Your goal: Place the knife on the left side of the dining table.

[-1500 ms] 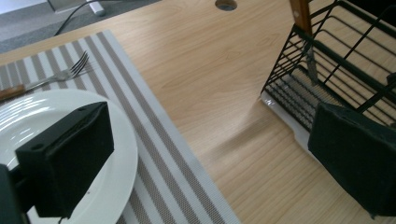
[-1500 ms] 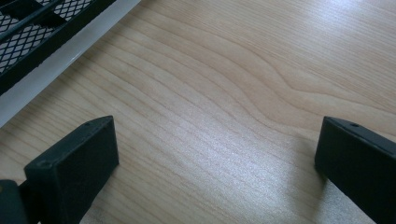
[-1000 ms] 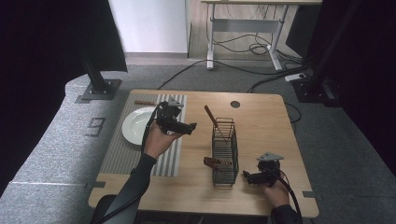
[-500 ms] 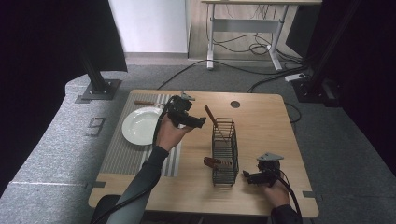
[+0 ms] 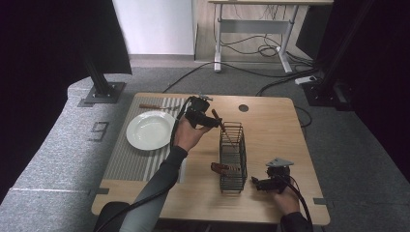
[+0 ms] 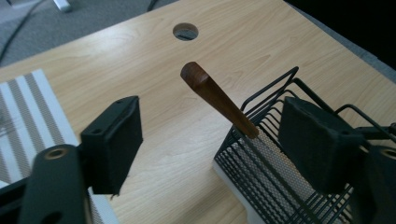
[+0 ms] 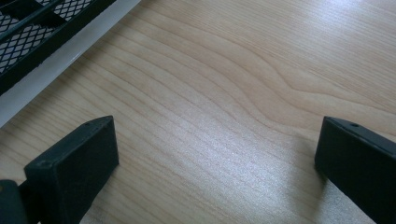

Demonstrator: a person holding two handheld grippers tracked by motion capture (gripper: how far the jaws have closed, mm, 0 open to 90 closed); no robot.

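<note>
A black wire basket (image 5: 232, 155) stands on the wooden table (image 5: 270, 125). A brown wooden handle (image 5: 217, 118) slants up out of its far end. My left gripper (image 5: 209, 122) is at that handle. In the left gripper view the handle (image 6: 218, 99) rises between the two pads (image 6: 114, 140) without touching either. The jaws have just been closing and are still open around it. A second wooden-handled utensil (image 5: 220, 167) sticks out of the basket's near left side. My right gripper (image 5: 255, 182) rests open on the table right of the basket, nothing between its fingertips (image 7: 219, 154).
A white plate (image 5: 151, 129) lies on a grey striped placemat (image 5: 130, 162) at the left. Another wooden-handled utensil (image 5: 152, 106) lies at the mat's far edge. A round cable hole (image 5: 243, 108) is at the table's far side. The basket's white base (image 7: 56, 70) is close to the right gripper.
My left gripper has moved right from the plate's edge to the handle that sticks out of the basket, and its jaws stand narrower. The right gripper has kept still.
</note>
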